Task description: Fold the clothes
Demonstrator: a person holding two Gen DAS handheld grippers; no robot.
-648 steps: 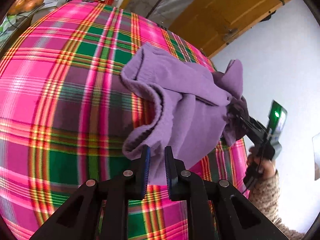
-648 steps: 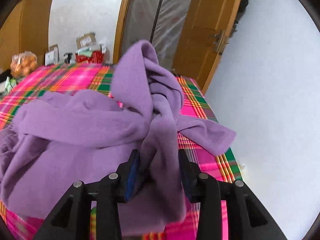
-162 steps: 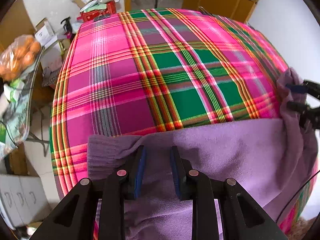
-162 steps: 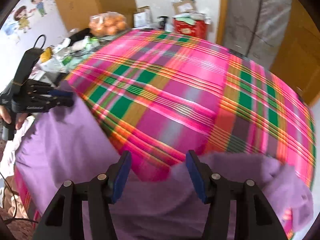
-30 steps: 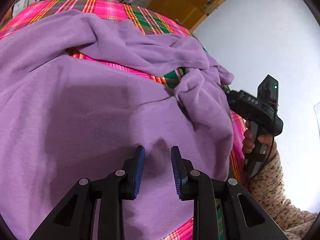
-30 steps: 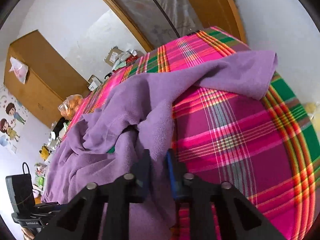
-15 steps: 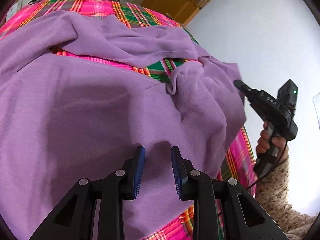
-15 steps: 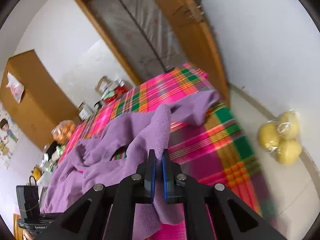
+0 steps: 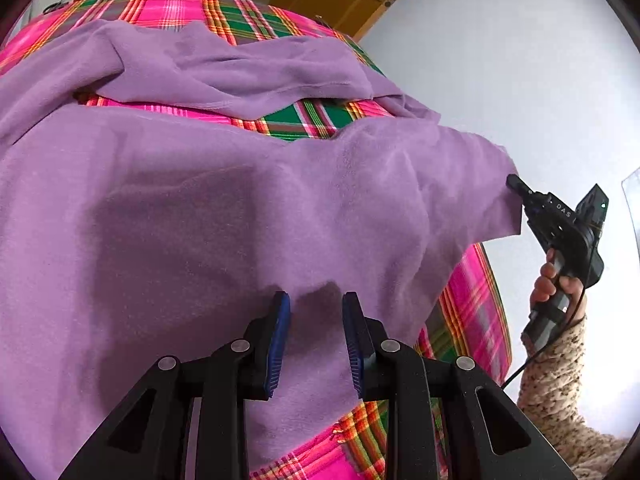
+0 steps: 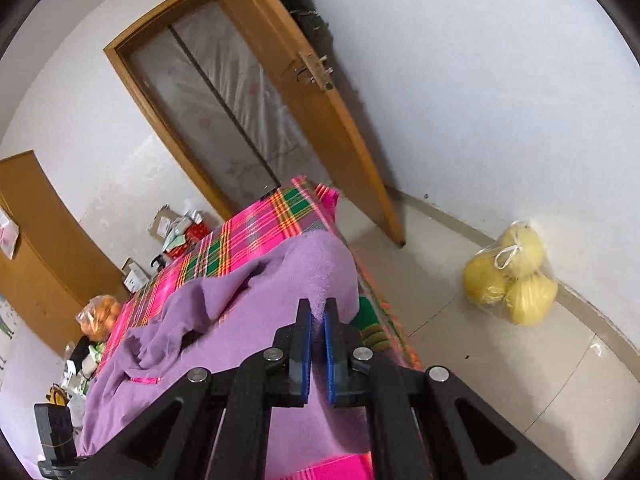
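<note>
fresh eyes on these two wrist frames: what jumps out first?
The purple fleece garment spread wide over the pink-and-green plaid tablecloth, filling most of the left wrist view. The right gripper is pinched shut on a raised corner of it at the table's edge, while the left gripper hangs open above the cloth. Off to the right, a bag of yellow fruit sits on the floor by the wall.

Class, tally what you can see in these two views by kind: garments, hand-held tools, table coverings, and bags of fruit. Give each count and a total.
Purple fleece garment: 1
Black two-finger tools, left tool and right tool: 2
Pink-and-green plaid tablecloth: 1
Bags of fruit, yellow and orange: 2
Total: 6
</note>
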